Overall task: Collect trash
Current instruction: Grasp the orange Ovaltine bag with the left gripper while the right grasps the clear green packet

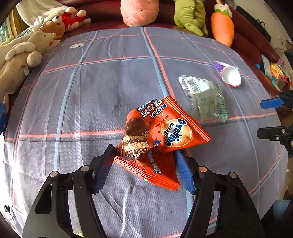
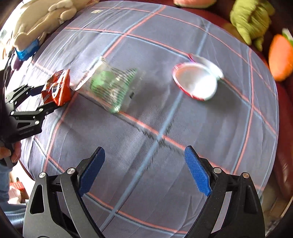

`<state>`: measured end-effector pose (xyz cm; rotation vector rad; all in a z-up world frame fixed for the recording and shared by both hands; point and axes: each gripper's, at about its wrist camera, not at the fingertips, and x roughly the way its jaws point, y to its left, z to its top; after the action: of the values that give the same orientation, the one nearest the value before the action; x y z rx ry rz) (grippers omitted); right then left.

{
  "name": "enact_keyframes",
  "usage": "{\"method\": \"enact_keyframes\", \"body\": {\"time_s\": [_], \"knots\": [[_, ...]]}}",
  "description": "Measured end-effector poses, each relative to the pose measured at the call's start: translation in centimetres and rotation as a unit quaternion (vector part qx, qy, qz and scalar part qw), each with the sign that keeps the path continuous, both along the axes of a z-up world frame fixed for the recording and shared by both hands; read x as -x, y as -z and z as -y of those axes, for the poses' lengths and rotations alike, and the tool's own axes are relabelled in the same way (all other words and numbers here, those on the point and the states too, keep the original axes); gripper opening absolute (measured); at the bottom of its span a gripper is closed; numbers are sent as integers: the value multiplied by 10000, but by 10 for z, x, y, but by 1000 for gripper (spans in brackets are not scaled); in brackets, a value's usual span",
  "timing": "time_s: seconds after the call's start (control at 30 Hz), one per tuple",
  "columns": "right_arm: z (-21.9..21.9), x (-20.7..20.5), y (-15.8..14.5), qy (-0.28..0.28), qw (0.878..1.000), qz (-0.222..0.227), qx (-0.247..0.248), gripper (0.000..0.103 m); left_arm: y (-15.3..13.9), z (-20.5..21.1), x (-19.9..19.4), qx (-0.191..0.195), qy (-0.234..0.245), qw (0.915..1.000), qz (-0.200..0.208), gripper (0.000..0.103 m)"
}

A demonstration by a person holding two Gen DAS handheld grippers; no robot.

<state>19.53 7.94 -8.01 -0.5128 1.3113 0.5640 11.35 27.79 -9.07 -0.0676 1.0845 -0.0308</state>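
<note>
Wrappers (image 1: 161, 131), orange, Ovaltine print, sit between the blue pads of the left gripper (image 1: 146, 159): one puffed pack on top, a flatter one under it against the cloth (image 1: 91, 91). Left pad touches the top pack's corner; right pad lies along the pack's lower edge. Whether the jaws truly pinch them, cannot tell. In the right wrist view the same gripper (image 2: 53, 97) comes in from the left edge with the orange wrappers (image 2: 56, 87) at its tips. Just beside them, a clear bag (image 1: 205, 95) with green print and a barcode label lies flat. Farther out, a white cup (image 1: 230, 75) with red rim lies tipped on its side, mouth open toward the camera, apart from the bag. Right gripper (image 2: 144, 168) hangs above bare plaid cloth, jaws spread wide, nothing between them; the view is motion-blurred. Plush toys line the far edge: rabbit (image 1: 20, 55), carrot (image 1: 222, 27), green one (image 1: 190, 16).
</note>
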Motion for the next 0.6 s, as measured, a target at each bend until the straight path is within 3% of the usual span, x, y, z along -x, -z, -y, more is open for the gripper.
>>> {"method": "enact_keyframes", "body": {"time_s": [0.17,0.33,0.6], "knots": [[-46,-15,0,-891,9959,164,75,85,-4,-25,-14,118,-267,9996,-3,67],[-86,-22,9,-1838,9824,232,234,85,-6,-35,-15,167,-380,9991,-14,67],[-108,-28,36,-2403,9702,76,303,85,-6,-38,-15,150,-465,9988,-38,67]]}}
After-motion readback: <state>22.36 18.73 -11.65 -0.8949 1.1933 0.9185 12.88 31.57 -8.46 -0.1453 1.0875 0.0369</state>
